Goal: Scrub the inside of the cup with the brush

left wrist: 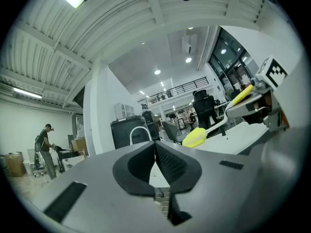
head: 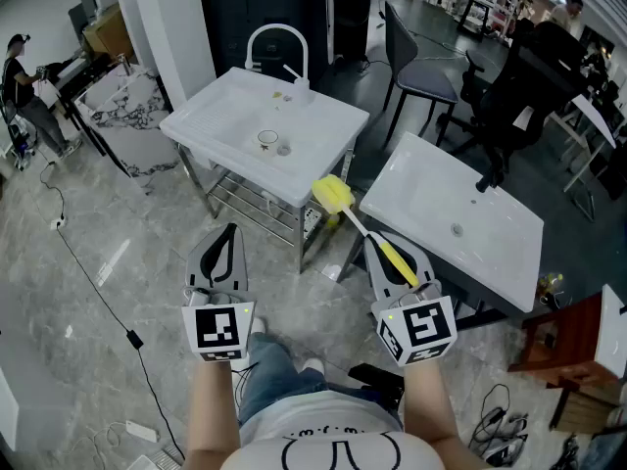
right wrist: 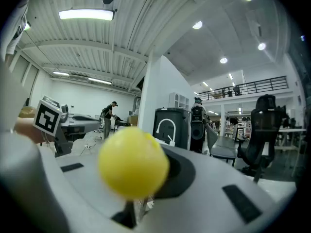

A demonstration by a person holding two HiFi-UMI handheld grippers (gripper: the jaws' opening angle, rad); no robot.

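Observation:
My right gripper [head: 388,249] is shut on the yellow handle of a brush [head: 394,258]. The brush's yellow sponge head [head: 332,195] sticks out ahead of the jaws, in the air before the white sink table [head: 211,116]. In the right gripper view that sponge head [right wrist: 133,164] fills the middle and hides the fingertips. My left gripper [head: 227,233] is level beside it, shut and empty, its black pads [left wrist: 167,161] pressed together. A small clear round thing [head: 267,140], possibly the cup, stands in the basin near the drain.
A white arched faucet [head: 277,43] rises at the sink's back edge. A second white basin top [head: 490,253] stands to the right, with a black office chair [head: 519,96] and a grey chair [head: 421,67] behind it. A person [head: 24,91] stands far left. Cables lie on the floor.

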